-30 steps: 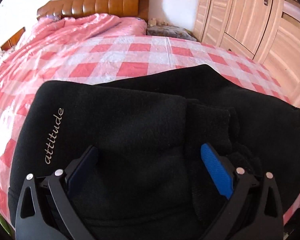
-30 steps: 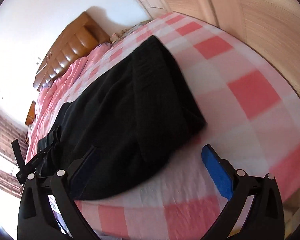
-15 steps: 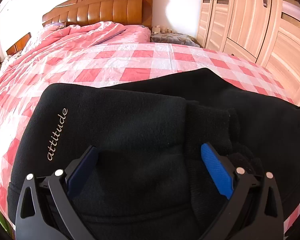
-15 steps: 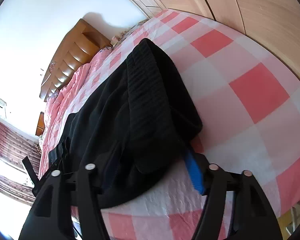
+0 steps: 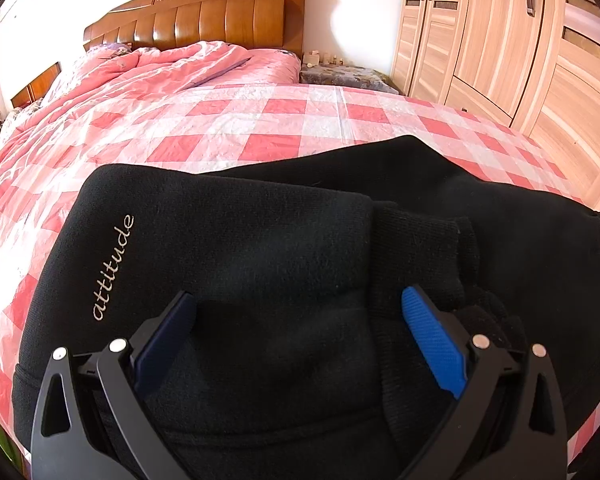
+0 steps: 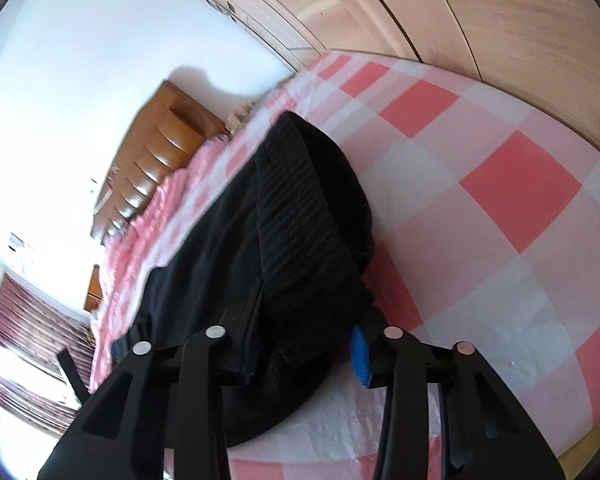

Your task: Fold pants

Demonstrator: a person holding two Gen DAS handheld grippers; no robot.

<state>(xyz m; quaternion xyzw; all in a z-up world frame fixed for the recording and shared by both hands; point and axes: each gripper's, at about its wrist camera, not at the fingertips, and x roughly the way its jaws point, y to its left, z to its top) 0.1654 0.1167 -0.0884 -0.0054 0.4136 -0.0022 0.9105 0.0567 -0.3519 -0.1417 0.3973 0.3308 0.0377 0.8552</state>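
Observation:
Black fleece pants (image 5: 260,248), with "attitude" stitched on them in pale thread, lie folded on the pink checked bed (image 5: 228,120). My left gripper (image 5: 296,300) hovers just over them, open, its blue pads wide apart with fabric below. In the right wrist view the pants (image 6: 300,208) show their ribbed waistband near the bed's edge. My right gripper (image 6: 304,328) is closing on that near edge. Bunched fabric fills the gap between its jaws and covers most of the blue pad (image 6: 360,356).
A rumpled pink quilt (image 5: 160,64) and a wooden headboard (image 5: 204,20) lie at the far end of the bed. Wooden wardrobes (image 5: 520,40) run along the right side. A cluttered nightstand (image 5: 340,76) sits between them.
The right gripper's jaws have gone from wide open to closed in around the pants' near edge, and its view has rolled and come closer. The left gripper has stayed in place, open.

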